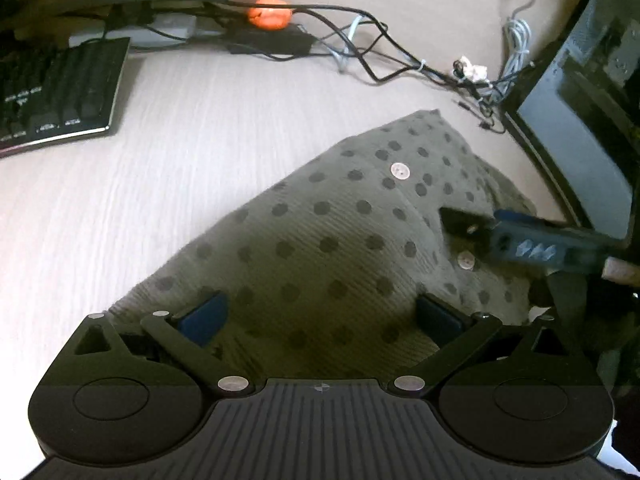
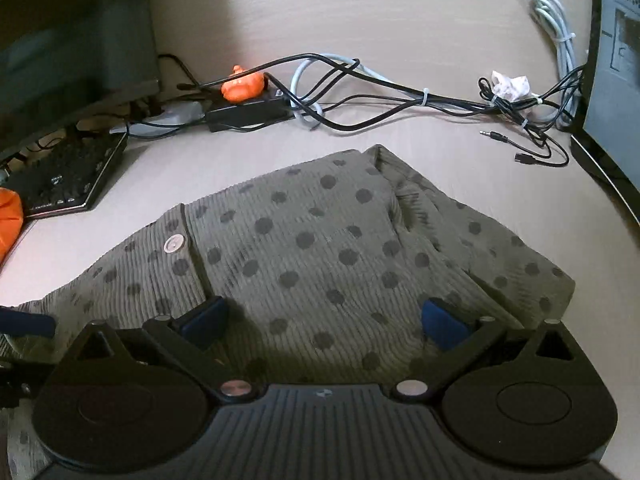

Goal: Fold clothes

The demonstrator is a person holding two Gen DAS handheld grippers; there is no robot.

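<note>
An olive-green garment with dark polka dots (image 1: 336, 240) lies bunched on the pale wooden desk (image 1: 160, 168), showing two round silver buttons (image 1: 400, 171). My left gripper (image 1: 320, 316) hovers low over its near part, open, with only flat fabric between the wide-spread blue pads (image 1: 204, 318). The right gripper's finger (image 1: 520, 242) reaches onto the cloth from the right, near the lower button. In the right wrist view the same garment (image 2: 320, 240) is partly folded, with a button placket (image 2: 175, 245) at the left. My right gripper (image 2: 324, 318) is open above the fabric.
A black keyboard (image 1: 60, 92) lies at the left and a dark monitor (image 1: 580, 120) stands at the right. Tangled black and grey cables (image 2: 360, 96), a power brick (image 2: 248, 114), an orange toy (image 2: 243, 86) and crumpled paper (image 2: 510, 85) line the desk's back. Another orange object (image 2: 8, 224) shows at the left edge.
</note>
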